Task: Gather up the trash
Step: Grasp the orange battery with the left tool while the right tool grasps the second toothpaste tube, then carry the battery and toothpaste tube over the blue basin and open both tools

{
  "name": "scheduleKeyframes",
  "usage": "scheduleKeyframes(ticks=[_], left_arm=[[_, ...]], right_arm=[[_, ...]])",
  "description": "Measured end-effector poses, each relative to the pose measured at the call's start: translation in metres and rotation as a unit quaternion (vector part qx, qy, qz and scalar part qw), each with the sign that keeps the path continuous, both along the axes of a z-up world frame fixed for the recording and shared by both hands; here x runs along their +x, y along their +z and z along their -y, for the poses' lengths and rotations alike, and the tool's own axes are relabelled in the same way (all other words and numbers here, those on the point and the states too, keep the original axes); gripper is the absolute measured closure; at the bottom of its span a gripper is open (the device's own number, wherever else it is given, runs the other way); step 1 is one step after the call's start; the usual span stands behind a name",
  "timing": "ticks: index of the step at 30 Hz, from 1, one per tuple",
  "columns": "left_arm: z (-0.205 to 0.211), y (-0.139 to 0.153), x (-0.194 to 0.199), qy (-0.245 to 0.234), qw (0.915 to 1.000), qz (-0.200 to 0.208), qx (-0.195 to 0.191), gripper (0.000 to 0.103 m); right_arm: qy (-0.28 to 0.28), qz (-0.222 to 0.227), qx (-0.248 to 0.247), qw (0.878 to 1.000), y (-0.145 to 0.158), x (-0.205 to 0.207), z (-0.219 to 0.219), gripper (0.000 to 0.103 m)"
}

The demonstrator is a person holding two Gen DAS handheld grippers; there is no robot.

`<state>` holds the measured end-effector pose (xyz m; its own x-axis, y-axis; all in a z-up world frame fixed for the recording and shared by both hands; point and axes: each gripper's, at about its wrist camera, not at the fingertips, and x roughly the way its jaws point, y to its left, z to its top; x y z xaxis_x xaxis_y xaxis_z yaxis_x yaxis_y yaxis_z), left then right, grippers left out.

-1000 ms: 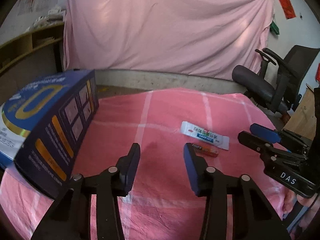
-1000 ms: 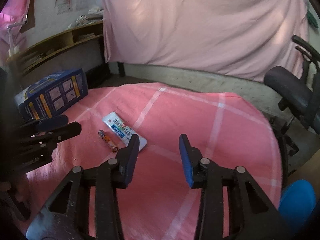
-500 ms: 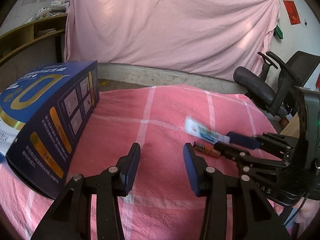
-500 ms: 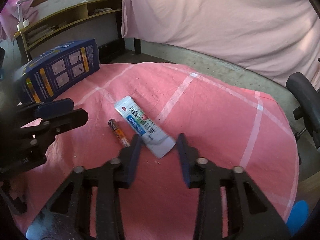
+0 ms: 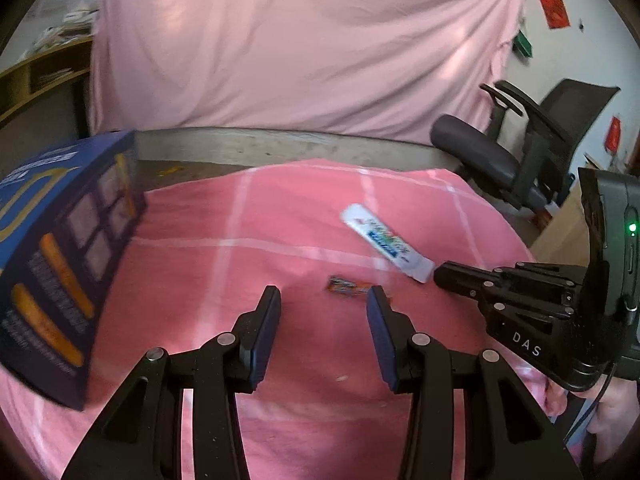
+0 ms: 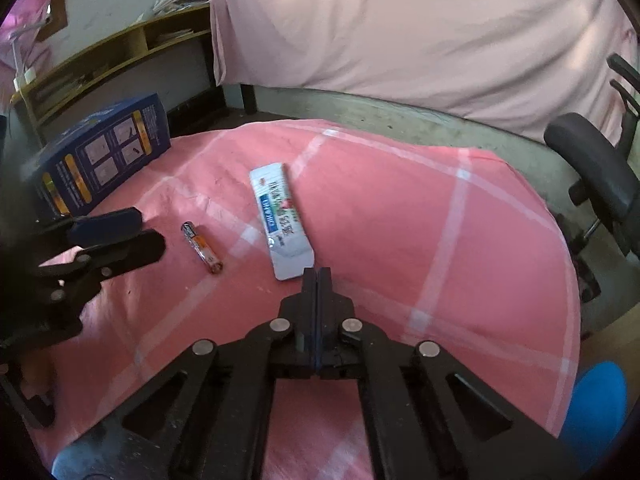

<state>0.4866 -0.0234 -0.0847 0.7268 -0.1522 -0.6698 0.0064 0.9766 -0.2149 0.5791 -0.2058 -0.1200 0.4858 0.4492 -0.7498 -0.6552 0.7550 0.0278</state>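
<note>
Blue box (image 6: 100,160): stands at the far left of the pink checked tablecloth (image 6: 400,208), near its back edge; in the left wrist view it fills the left side (image 5: 60,256), blurred, with orange stripes and small picture panels on its dark face.

Left gripper (image 5: 322,308): jaws wide apart and holding nothing, its blue-padded fingers (image 5: 264,332) hovering low over the cloth. In the right wrist view it shows at the left edge (image 6: 116,236), pointing toward the battery, its tips near the battery but apart from it.

Battery (image 6: 202,247): a small orange and dark cell lying flat on the cloth, between the left gripper and the wrapper. In the left wrist view it lies just ahead of the right finger (image 5: 348,286), partly hidden behind that fingertip.

Wrapper (image 6: 280,220): a flat white packet with blue and green print, lying on the cloth to the right of the battery, well apart from the blue box. Its near end lies just in front of the right gripper's tips; whether they touch it cannot be told. It also shows in the left wrist view (image 5: 386,242).

Right gripper (image 6: 316,276): jaws pressed together with nothing between them, tips low at the wrapper's near end. In the left wrist view it enters from the right (image 5: 444,276), its tip just beside the wrapper's white end.

Office chair (image 5: 520,148): black, standing beyond the table at the right, in front of the pink curtain (image 5: 300,48).
</note>
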Motion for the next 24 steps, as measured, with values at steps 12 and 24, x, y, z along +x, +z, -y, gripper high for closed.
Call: scheduleKeyframes(ticks=[12,24], left_arm=[[0.029,-0.008,0.027,-0.031,0.9975,-0.031,0.056,0.065],[0.011,-0.009,0.021,-0.005,0.9992,-0.024,0.031,0.095]], right_arm=[[-0.031,-0.017,0.036,0.999,0.003,0.009,0.022,0.079],[0.002,-0.008,0.038,0.999,0.005,0.008,-0.005,0.057]])
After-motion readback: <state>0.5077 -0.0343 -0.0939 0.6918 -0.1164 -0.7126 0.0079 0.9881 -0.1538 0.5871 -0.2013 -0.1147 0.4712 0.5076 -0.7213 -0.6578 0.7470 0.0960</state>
